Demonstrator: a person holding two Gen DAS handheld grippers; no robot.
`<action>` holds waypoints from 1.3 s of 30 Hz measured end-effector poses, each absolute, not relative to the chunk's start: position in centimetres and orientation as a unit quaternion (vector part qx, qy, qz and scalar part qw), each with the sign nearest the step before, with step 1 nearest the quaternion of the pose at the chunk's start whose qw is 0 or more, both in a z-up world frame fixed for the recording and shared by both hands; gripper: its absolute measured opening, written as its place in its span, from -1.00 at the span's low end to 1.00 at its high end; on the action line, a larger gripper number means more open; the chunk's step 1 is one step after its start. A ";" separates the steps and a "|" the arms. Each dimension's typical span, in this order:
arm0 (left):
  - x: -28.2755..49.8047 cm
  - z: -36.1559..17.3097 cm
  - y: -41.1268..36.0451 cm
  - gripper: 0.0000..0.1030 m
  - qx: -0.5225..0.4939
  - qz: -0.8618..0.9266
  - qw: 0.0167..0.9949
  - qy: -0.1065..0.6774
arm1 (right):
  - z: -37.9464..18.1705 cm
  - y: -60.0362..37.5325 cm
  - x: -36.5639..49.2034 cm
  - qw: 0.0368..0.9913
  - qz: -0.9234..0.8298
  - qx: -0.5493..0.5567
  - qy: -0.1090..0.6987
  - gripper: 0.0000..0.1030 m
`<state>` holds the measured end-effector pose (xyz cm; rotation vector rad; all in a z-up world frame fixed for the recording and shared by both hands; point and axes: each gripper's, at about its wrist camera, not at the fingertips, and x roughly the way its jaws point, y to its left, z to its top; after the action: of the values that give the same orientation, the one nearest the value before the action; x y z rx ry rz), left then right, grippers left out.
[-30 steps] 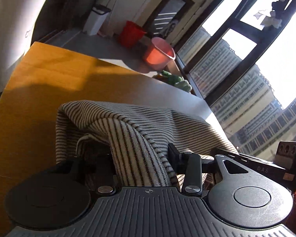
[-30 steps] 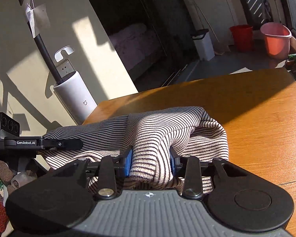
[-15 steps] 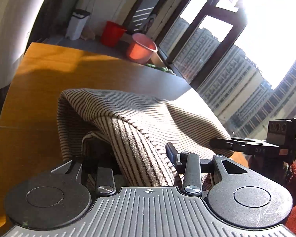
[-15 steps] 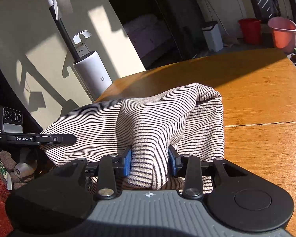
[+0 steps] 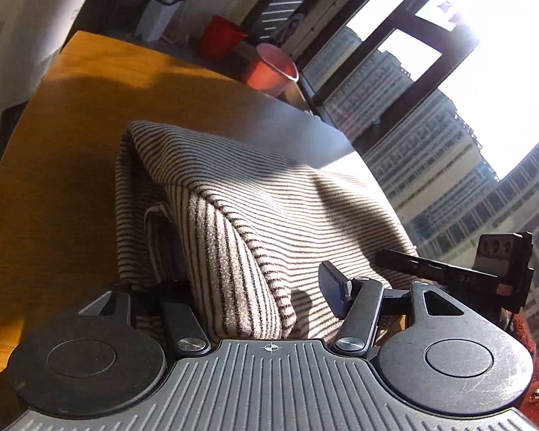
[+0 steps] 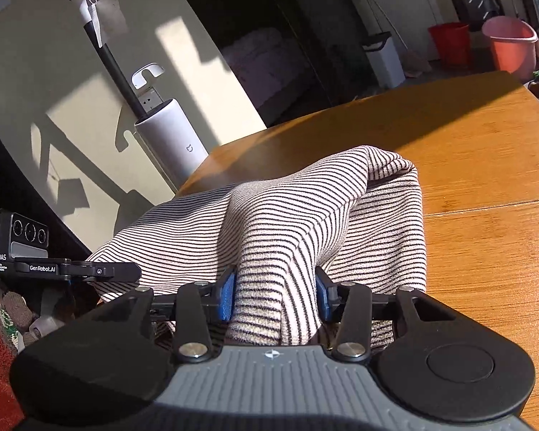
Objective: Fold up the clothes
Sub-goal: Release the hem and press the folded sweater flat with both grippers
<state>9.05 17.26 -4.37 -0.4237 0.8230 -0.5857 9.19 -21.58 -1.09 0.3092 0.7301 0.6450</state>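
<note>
A cream garment with thin dark stripes (image 5: 255, 194) is held up above the wooden table (image 5: 54, 165), folded over and draped between both grippers. My left gripper (image 5: 255, 287) is shut on a thick fold of it; its left finger is hidden behind the cloth. My right gripper (image 6: 275, 291) is shut on another fold of the same garment (image 6: 291, 215), its blue pads (image 6: 228, 292) pressing both sides. Each gripper shows at the edge of the other's view: the right one (image 5: 485, 269), the left one (image 6: 64, 269).
A wooden table (image 6: 485, 186) runs ahead under the garment. Beyond its far end stand a pink bucket (image 5: 273, 72), a red bucket (image 5: 219, 41) and a white bin (image 5: 160, 10). A white cylinder vacuum (image 6: 172, 140) stands by the wall. Large windows (image 5: 449, 89) are on the right.
Both grippers have kept their hold on the striped garment and lifted it higher. The left gripper has tilted, so the table and window have swung in its view.
</note>
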 end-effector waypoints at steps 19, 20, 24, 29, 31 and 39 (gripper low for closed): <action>4.0 -2.0 20.0 0.18 -0.161 -0.260 0.881 0.362 | 0.3 -24.6 6.8 0.903 0.282 0.091 0.310 0.24; 3.7 -1.0 20.4 0.24 -0.165 -0.263 0.884 0.348 | 1.1 -24.7 6.7 0.909 0.283 0.087 0.294 0.29; 2.5 2.0 19.7 0.65 -0.201 -0.325 0.873 0.302 | 3.7 -24.1 6.9 0.915 0.313 0.078 0.243 0.53; 3.0 -0.5 13.3 0.74 -0.158 -0.385 0.832 0.368 | 2.7 -20.0 9.3 0.886 0.369 0.059 0.273 0.53; 3.8 -2.4 11.7 0.71 -0.121 -0.360 0.833 0.403 | 1.1 -19.0 10.8 0.881 0.360 0.053 0.303 0.53; 9.9 -3.2 12.2 0.61 -0.049 -0.281 0.880 0.379 | -1.4 -19.8 11.0 0.889 0.319 0.071 0.320 0.54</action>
<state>9.86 12.20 -3.24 -0.1026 0.7892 -0.5853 10.99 -19.77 -1.35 0.1467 0.6637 0.6630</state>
